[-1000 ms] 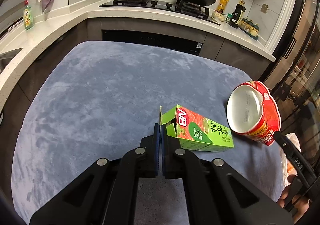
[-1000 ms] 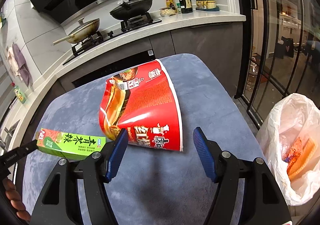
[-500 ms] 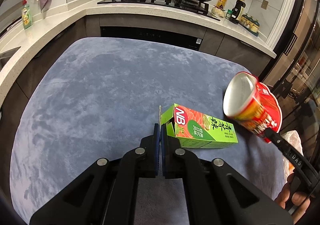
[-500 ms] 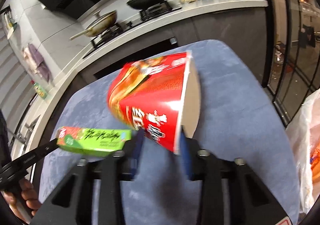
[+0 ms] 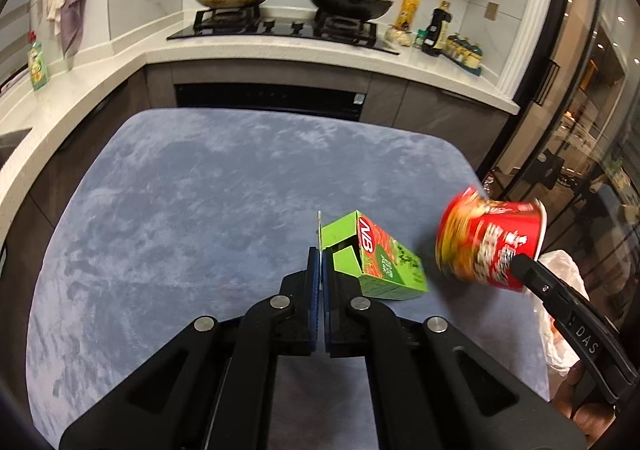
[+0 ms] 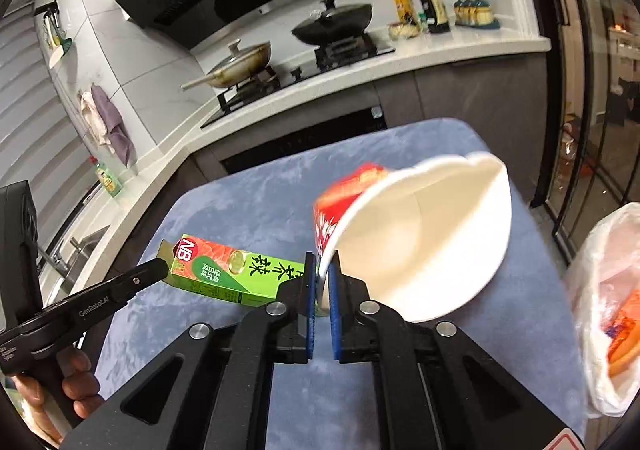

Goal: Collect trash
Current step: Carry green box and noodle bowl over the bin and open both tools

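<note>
Pinching the flap of the green box [image 5: 376,266], your left gripper [image 5: 321,262] tips it on the blue tabletop [image 5: 200,210]. Your right gripper [image 6: 321,282] squeezes the red cup's [image 6: 416,234] rim, lifted near the white bag [image 6: 604,290].

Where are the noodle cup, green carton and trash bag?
noodle cup [image 6: 420,242], right wrist view, white inner wall.
green carton [image 5: 380,270], left wrist view, printed top face.
trash bag [image 6: 608,270], right wrist view, white plastic rim.
</note>
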